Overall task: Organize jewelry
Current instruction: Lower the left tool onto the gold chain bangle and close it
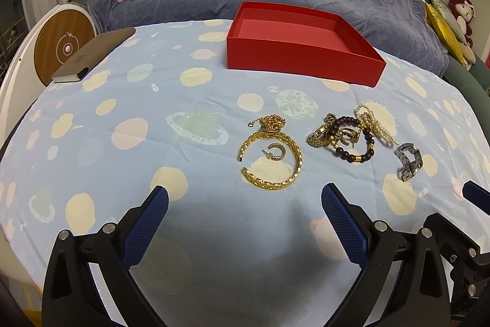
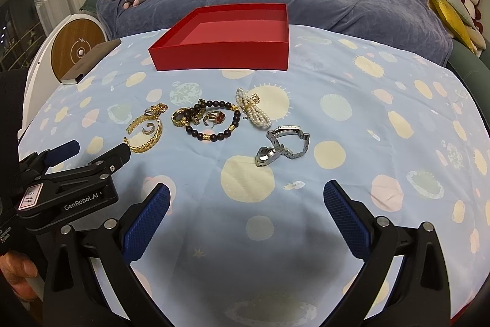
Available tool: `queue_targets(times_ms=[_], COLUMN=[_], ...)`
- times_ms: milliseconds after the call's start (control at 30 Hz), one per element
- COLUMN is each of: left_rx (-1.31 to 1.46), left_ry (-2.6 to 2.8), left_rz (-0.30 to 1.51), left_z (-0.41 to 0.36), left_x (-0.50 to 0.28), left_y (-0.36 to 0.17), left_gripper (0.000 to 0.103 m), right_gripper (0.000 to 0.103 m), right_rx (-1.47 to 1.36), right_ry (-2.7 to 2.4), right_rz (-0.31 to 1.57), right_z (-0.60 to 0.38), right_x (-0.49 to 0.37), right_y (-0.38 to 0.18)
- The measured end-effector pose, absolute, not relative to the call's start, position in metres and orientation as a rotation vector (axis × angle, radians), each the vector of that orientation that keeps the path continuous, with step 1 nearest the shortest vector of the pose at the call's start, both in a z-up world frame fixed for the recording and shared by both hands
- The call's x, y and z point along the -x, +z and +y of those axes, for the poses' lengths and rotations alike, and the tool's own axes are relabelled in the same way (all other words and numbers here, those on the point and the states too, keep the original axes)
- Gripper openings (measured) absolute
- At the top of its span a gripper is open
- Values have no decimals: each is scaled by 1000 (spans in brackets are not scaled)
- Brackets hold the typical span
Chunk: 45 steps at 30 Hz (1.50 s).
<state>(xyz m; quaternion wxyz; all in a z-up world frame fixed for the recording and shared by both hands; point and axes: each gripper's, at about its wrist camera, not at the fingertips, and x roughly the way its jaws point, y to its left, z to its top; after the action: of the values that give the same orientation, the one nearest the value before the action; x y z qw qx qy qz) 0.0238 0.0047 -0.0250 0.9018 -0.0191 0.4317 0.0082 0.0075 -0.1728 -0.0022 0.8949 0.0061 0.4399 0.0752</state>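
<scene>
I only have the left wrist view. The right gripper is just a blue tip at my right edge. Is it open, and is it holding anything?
Observer: The right gripper is open, with its fingers wide apart above bare cloth, and it holds nothing.
Operator: The inside of the dark beaded bracelet is a tangle for me. What is in there?
Observer: A gold piece with a red flower lies inside the beaded bracelet.
Operator: Which way does the silver watch lie?
Observer: The silver watch lies on its side, with its case at the end nearest the right gripper.
</scene>
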Motion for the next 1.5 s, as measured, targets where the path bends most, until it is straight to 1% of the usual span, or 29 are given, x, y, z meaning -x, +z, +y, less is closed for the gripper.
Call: queue_targets(times_ms=[267, 433, 500, 600, 633, 700, 767, 800, 833, 1133, 1467, 1500], left_rx=[-36, 9, 14, 15, 16, 14, 1, -6, -10, 11, 29, 31], left_ry=[18, -9, -20, -46, -48, -54, -61, -65, -73, -95, -115, -116], left_rz=[862, 872, 870, 899, 913, 906, 903, 901, 898, 908, 862, 857], left_z=[-2, 3, 2, 0, -1, -2, -4, -5, -6, -5, -1, 0], left_x=[-43, -54, -57, -62, -63, -63, -63, -63, -62, -55, -33, -32], left_y=[-43, -46, -46, -50, -52, -51, -51, -51, -50, -46, -23, -20], left_gripper=[98, 98, 96, 82, 77, 73, 63, 60, 54, 54, 53, 53], right_gripper=[98, 98, 98, 98, 98, 98, 98, 98, 98, 98, 97, 95], right_rx=[-22, -28, -31, -41, -44, -50, -57, -60, -61, -61, -103, -105], right_ry=[154, 161, 163, 165, 165, 164, 165, 164, 164, 159, 121, 119], right_rz=[932, 940, 945, 953, 954, 957, 960, 961, 962, 954, 925, 923], right_z=[-175, -174, -173, -174, -175, -176, -178, -178, -178, -182, -202, -202], right_x=[-16, -21, -23, -26, -27, -29, -31, -32, -32, -33, -44, -47], right_y=[-13, -18, -19, -21, -22, -22, -23, -23, -23, -22, -20, -20])
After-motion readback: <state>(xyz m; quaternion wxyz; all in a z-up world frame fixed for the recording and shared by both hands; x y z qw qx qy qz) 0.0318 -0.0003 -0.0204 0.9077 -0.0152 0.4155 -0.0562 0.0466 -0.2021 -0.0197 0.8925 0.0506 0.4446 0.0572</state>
